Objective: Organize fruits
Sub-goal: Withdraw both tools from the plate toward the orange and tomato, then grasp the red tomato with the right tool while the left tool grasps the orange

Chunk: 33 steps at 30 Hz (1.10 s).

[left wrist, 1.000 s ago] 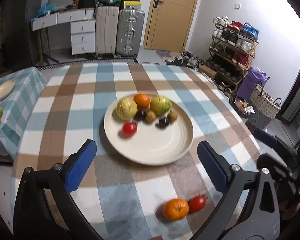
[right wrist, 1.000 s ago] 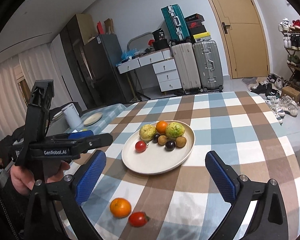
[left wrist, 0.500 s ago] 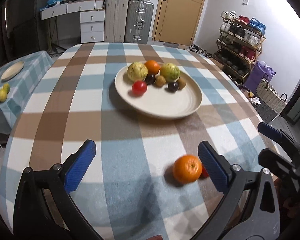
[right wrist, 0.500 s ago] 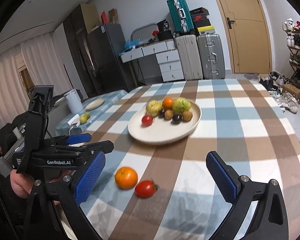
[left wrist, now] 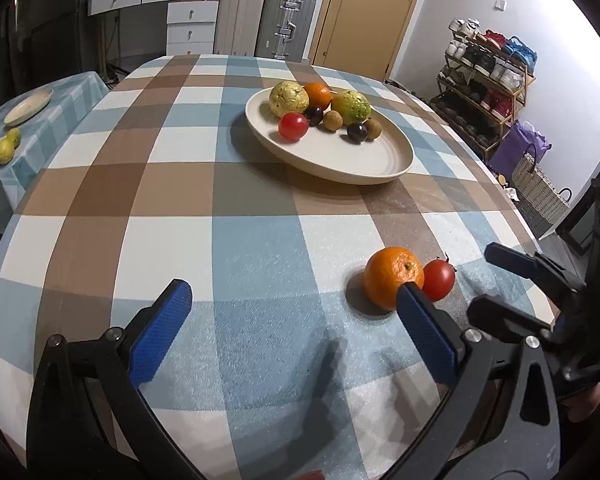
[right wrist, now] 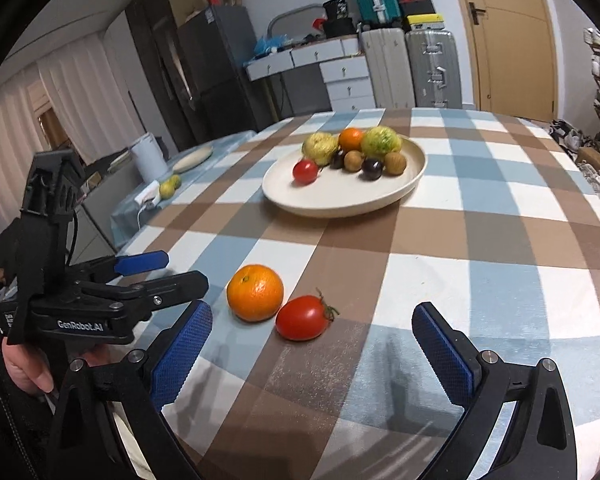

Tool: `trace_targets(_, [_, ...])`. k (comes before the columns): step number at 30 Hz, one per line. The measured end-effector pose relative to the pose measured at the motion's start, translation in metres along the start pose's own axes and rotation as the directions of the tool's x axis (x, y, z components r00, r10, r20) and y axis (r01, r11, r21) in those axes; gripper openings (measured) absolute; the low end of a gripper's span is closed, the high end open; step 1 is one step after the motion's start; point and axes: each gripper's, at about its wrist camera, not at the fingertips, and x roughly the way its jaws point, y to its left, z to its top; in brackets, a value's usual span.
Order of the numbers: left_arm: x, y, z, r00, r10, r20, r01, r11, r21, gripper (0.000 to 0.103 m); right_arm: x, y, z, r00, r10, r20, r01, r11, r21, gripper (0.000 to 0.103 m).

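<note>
A glossy orange [right wrist: 255, 292] touches a stemmed tomato [right wrist: 302, 317] at lower centre; both claws released, left claw [right wrist: 162, 270] reading "GenRobot.AI".

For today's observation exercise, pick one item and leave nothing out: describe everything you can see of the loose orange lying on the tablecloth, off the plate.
The orange is round, bright orange, with a finely dimpled peel and a small dark stem scar on top. It looks whole and unpeeled. It rests on a pale blue square of the checked tablecloth, near the table's front edge and well short of the plate. A red tomato lies against its side, apparently touching. Neither hand-held gripper holds it; the left one and the right one are open beside it.
</note>
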Motion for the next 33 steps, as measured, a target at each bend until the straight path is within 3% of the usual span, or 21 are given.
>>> trace_targets(6, [0.0, 0.002, -0.001, 1.0, 0.009, -0.006, -0.009, 1.0, 0.007, 0.102, 0.012, 0.003, 0.003, 0.999, 0.011, -0.046, -0.012, 1.0, -0.027, 0.097])
trace_targets(11, [0.0, 0.002, -0.001, 1.0, 0.006, -0.01, -0.006, 1.0, -0.003, 0.102, 0.024, 0.002, 0.003, 0.993, 0.031, -0.118, -0.034, 0.999, -0.025, 0.067])
trace_targets(19, [0.002, -0.003, 0.001, 1.0, 0.007, -0.015, -0.006, 1.0, 0.009, 0.102, 0.026, -0.007, 0.002, 0.991, 0.051, -0.122, -0.048, 0.999, 0.024, 0.041])
trace_targets(25, [0.0, -0.005, 0.005, 1.0, -0.011, -0.005, 0.011, 1.0, -0.001, 0.102, 0.021, -0.007, 0.001, 0.993, 0.073, -0.09, -0.07, 0.997, 0.029, 0.034])
trace_targets(33, [0.002, -0.018, 0.01, 1.0, -0.023, -0.016, 0.024, 0.999, 0.037, 0.102, 0.007, -0.006, 0.001, 0.997, 0.074, -0.013, -0.074, 0.997, 0.021, 0.034])
